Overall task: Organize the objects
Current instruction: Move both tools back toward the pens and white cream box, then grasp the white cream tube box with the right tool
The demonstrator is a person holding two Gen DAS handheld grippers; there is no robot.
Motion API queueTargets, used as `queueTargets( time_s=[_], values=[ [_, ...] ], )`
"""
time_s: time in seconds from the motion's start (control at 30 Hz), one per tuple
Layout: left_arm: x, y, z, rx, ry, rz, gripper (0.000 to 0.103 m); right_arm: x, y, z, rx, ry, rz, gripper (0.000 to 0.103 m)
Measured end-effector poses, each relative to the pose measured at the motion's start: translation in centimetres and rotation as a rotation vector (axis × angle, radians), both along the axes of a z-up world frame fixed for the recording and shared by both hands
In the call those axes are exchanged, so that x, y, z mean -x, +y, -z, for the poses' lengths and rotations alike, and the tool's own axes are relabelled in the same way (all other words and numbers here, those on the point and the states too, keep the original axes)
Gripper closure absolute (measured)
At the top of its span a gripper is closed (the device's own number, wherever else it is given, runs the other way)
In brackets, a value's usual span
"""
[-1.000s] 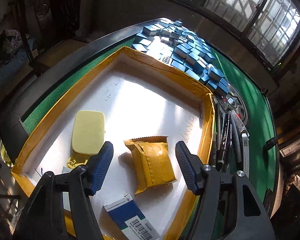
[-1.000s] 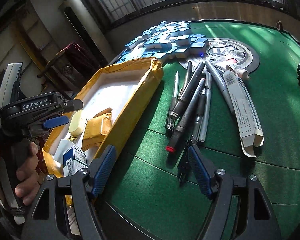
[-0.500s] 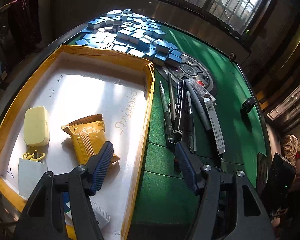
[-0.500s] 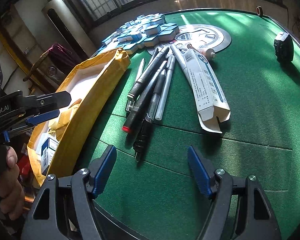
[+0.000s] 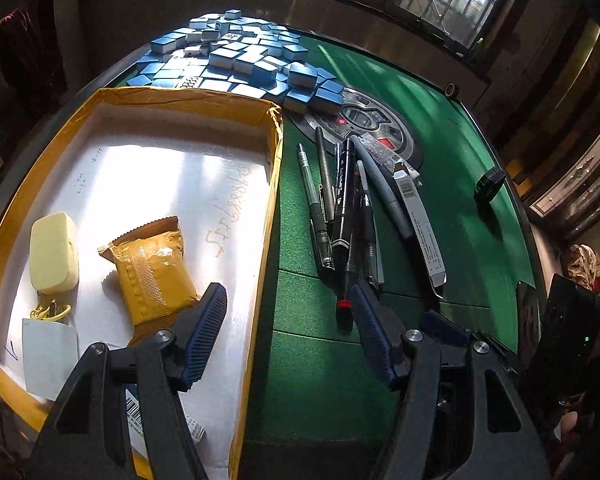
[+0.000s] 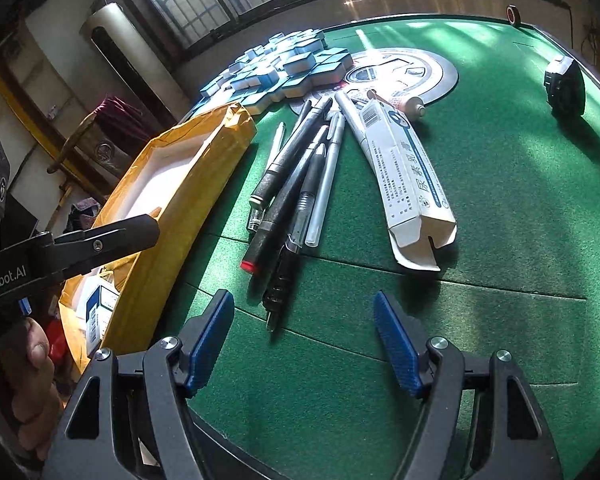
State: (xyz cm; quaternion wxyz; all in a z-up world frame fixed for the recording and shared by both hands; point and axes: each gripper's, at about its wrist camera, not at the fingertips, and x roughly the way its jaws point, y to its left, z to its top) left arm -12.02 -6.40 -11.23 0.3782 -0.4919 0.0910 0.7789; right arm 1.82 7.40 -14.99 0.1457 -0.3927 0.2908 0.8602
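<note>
You are working over a green felt table point(image 6: 500, 208) by barred windows. Your left gripper point(image 5: 288, 332) gapes wide and holds nothing, straddling the tray's near wall; your right gripper point(image 6: 304, 340) is equally wide and bare above felt. Just beyond lies the pile of pens point(image 6: 296, 184), with the white carton point(image 6: 408, 176) beside it. The yellow-rimmed tray point(image 5: 274, 184) holds an orange packet point(image 5: 152, 272). Farthest, blue tiles point(image 5: 236, 60) are heaped.

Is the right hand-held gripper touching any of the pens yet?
Apart. In the right wrist view, green felt shows between the right hand-held gripper and the nearest tip of the pens; its jaws are open and empty.
</note>
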Motion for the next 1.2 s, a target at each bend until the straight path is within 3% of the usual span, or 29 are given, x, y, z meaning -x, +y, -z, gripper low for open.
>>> queueTargets(
  time_s=[0.3,0.67,0.93,1.1,1.2],
  values=[
    [0.0,0.0,0.5,0.009,-0.006,0.004,0.039,0.2,-0.1,0.0,0.011,0.008,-0.002,0.036],
    [-0.2,0.2,0.6,0.013,-0.008,0.014,0.039,-0.4,1.2,-0.7,0.052,0.047,0.016,0.048],
    [-0.4,0.2,0.5,0.012,-0.009,0.027,0.039,-1.0,3.6,-2.6,0.010,0.062,0.121,0.053],
    [-0.9,0.5,0.3,0.007,-0.009,0.050,0.039,0.6,6.3,-2.9,-0.057,-0.009,0.208,0.053],
    [-1.3,0.8,0.3,0.018,-0.004,0.062,0.039,1.7,8.0,-1.7,-0.020,-0.043,0.205,0.053]
  ],
)
